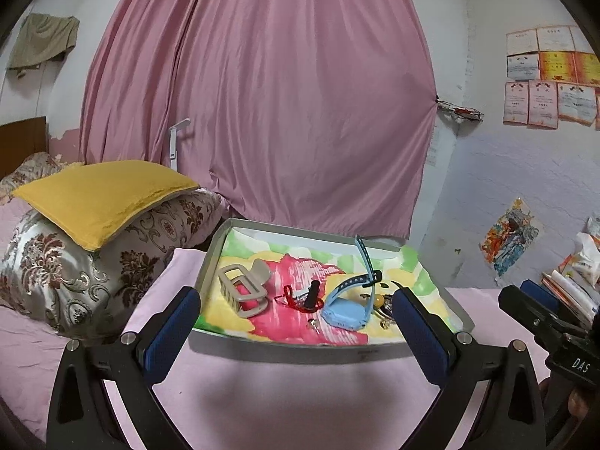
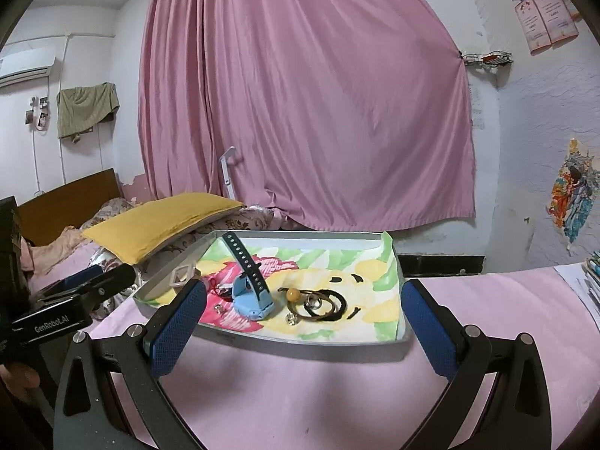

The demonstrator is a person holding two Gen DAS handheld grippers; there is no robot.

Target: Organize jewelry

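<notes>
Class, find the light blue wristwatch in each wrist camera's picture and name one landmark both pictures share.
Left wrist view: the light blue wristwatch lies right of centre in the grey tray, strap arching up.
Right wrist view: it sits left of centre, dark strap slanting up-left.
Shared landmark: the pink curtain behind the tray.

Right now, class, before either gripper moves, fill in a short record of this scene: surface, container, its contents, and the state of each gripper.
Surface: pink bedsheet
Container: shallow grey tray with a colourful patterned liner, lying on the sheet
Contents: beige hair claw at the left; red cord; blue watch with one strap sticking up; amber bead; dark rings
Left gripper: open, empty, near the tray's front edge
Right gripper: open, empty, near the tray's front edge
Behind: pink curtain, yellow pillow
</notes>
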